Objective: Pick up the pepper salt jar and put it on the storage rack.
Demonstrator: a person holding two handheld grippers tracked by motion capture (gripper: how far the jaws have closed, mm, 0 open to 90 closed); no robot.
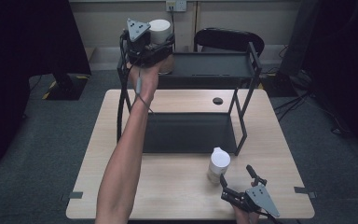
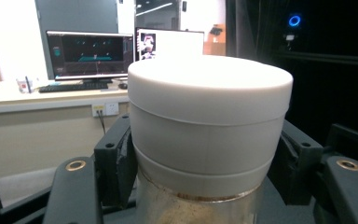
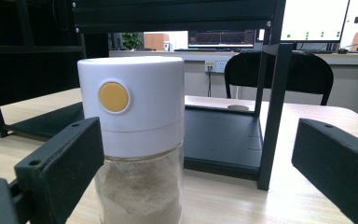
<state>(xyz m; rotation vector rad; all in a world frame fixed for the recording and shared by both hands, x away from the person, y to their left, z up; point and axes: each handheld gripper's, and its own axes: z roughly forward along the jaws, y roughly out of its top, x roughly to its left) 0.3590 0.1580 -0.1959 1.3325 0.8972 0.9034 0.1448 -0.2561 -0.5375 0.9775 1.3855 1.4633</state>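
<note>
My left gripper (image 1: 157, 45) is held up at the left end of the black rack's top shelf (image 1: 214, 65), shut on a jar with a white lid (image 1: 160, 30). In the left gripper view both pads press on the jar (image 2: 209, 116) just under the lid, and brownish powder shows in the glass below. A second jar (image 1: 219, 163), with a white cap, stands on the table in front of the rack. My right gripper (image 1: 237, 175) lies just behind it, open. In the right gripper view this jar (image 3: 133, 112) has a yellow button and stands close to the left jaw, with a wide gap to the right jaw.
The two-tier black rack stands mid-table, its bottom shelf (image 1: 186, 133) bare. The light wooden table (image 1: 168, 191) has free room in front of the rack. A black chair (image 1: 228, 39) sits behind the table. Monitors stand on a far desk (image 2: 88, 53).
</note>
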